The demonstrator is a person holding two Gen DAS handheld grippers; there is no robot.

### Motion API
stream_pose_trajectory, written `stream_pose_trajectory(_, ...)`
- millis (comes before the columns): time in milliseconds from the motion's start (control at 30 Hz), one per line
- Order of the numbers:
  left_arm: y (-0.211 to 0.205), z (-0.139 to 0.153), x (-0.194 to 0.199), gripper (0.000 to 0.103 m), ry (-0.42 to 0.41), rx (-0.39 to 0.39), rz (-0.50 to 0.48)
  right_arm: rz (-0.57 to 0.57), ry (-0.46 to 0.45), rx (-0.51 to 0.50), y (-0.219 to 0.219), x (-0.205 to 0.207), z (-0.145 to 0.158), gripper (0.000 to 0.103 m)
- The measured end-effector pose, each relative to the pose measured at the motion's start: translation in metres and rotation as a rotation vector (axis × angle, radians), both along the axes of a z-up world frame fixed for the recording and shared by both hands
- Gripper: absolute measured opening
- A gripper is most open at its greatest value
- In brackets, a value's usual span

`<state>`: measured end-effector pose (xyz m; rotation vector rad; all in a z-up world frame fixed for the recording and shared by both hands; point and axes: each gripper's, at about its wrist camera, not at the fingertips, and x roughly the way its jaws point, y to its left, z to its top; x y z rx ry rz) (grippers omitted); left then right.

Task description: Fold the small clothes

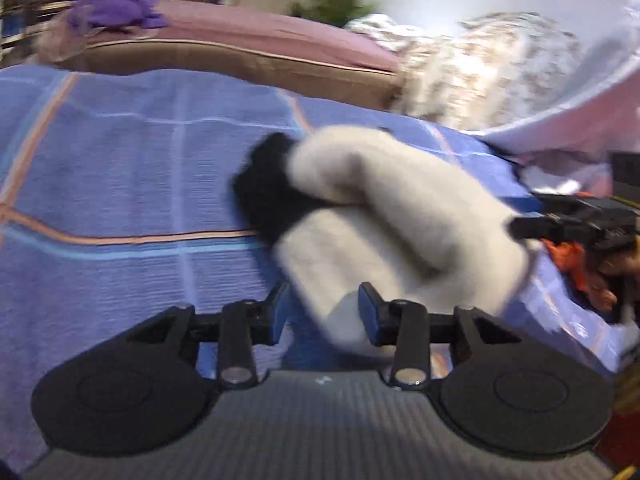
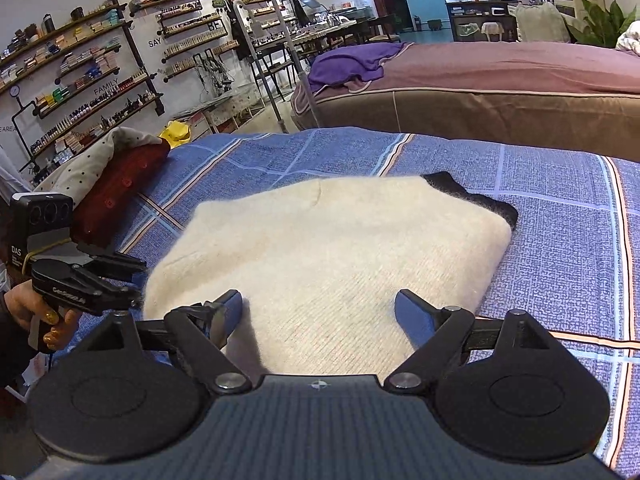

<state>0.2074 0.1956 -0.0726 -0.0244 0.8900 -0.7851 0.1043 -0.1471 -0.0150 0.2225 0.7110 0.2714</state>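
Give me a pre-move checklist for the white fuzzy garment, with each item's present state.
1. Left gripper open around a bunch of the white garment: ok.
2. Right gripper open over the garment: ok.
3. Garment lies on the blue plaid cover: ok.
4. Garment flat: cannot tell; smooth in the right wrist view, bunched and blurred in the left.
5. Black trim tucked in: not ok, it shows at the far corner.
6. Red garment apart from the white one: ok.

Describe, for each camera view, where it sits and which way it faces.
Left wrist: on the left hand-held gripper, facing its open fingers and the fluffy cream-and-black garment; the right hand-held gripper enters at right.
Right wrist: on that gripper, open over the garment.
Shared: garment, blue checked bedspread.
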Motion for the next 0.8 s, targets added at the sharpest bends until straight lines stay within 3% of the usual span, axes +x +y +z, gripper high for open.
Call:
stream_pose_trajectory(67, 0.007, 0.009, -0.004, 0.036, 0.004, -0.016, 0.067, -0.007, -0.003, -0.035, 0.007, 0.001, -0.002, 0.103)
stream_pose_trajectory(167, 0.002, 0.04, -0.033, 0.047, -0.108, 0.023, 0.115, -0.003, -0.01, -0.092, 0.019, 0.001, -0.005, 0.103)
stream_pose_trajectory(267, -0.028, 0.075, -0.065, 0.065, -0.235, 0.074, 0.086, -0.002, -0.027, -0.162, 0.031, 0.0, -0.01, 0.103)
stream_pose_trajectory(300, -0.037, 0.082, -0.071, 0.075, -0.247, 0.076, 0.078, -0.001, -0.036, -0.18, 0.034, -0.001, -0.011, 0.103)
stream_pose_trajectory(367, -0.062, 0.094, -0.08, 0.086, -0.259, 0.096, 0.079, -0.009, -0.05, -0.19, 0.034, -0.003, -0.011, 0.103)
stream_pose_trajectory(433, -0.087, 0.099, -0.086, 0.1, -0.282, 0.158, 0.086, -0.041, -0.065, -0.153, 0.026, -0.011, -0.003, 0.103)
stream_pose_trajectory(533, -0.116, 0.098, -0.093, 0.103, -0.279, 0.222, 0.138, -0.119, -0.107, -0.098, 0.004, -0.036, 0.008, 0.103)
stream_pose_trajectory(633, -0.122, 0.091, -0.099, 0.103, -0.211, 0.124, 0.119, -0.206, -0.07, -0.076, -0.023, -0.06, 0.005, 0.103)
stream_pose_trajectory(667, -0.125, 0.087, -0.1, 0.103, -0.2, 0.125, 0.117, -0.236, -0.051, -0.056, -0.032, -0.068, 0.002, 0.103)
stream_pose_trajectory(800, -0.144, 0.069, -0.106, 0.1, -0.271, 0.254, 0.115, -0.289, -0.079, 0.012, -0.055, -0.101, -0.003, 0.103)
